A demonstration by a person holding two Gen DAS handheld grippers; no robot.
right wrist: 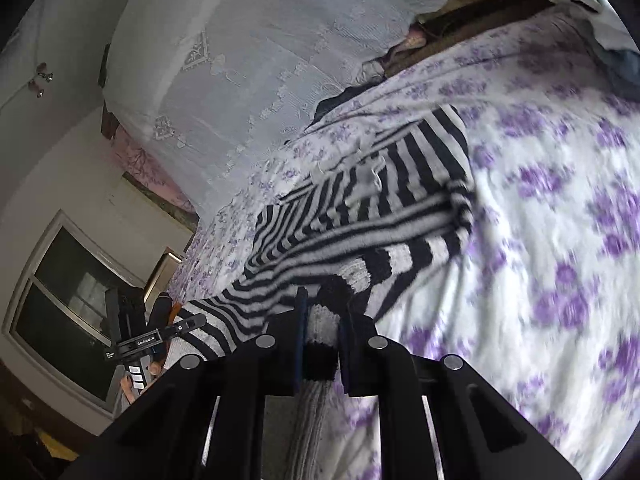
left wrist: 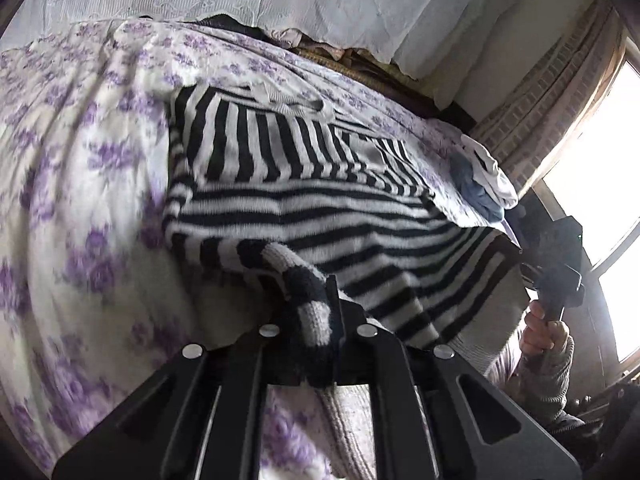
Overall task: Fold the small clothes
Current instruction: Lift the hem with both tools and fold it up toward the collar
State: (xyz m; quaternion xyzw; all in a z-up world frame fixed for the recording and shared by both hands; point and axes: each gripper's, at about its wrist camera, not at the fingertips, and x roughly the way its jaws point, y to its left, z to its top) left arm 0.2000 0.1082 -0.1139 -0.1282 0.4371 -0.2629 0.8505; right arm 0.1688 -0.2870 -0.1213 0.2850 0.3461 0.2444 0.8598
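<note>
A black-and-white striped knit sweater (left wrist: pixel 304 200) lies on a bed with a purple-flowered sheet (left wrist: pixel 80 168); its near part is lifted off the bed. My left gripper (left wrist: pixel 316 308) is shut on the sweater's near hem corner. My right gripper (right wrist: pixel 324 316) is shut on the other near corner of the sweater (right wrist: pixel 360 216). The right gripper also shows in the left wrist view (left wrist: pixel 556 272) at the right, held by a hand. The left gripper shows in the right wrist view (right wrist: pixel 140 336) at the lower left. The sweater's collar lies at the far end.
A pile of white and blue clothes (left wrist: pixel 484 176) sits at the bed's far right corner. A white lace cover (right wrist: pixel 248 80) hangs beyond the bed. A bright window (left wrist: pixel 600 168) is on the right, a dark window (right wrist: pixel 68 304) on the left.
</note>
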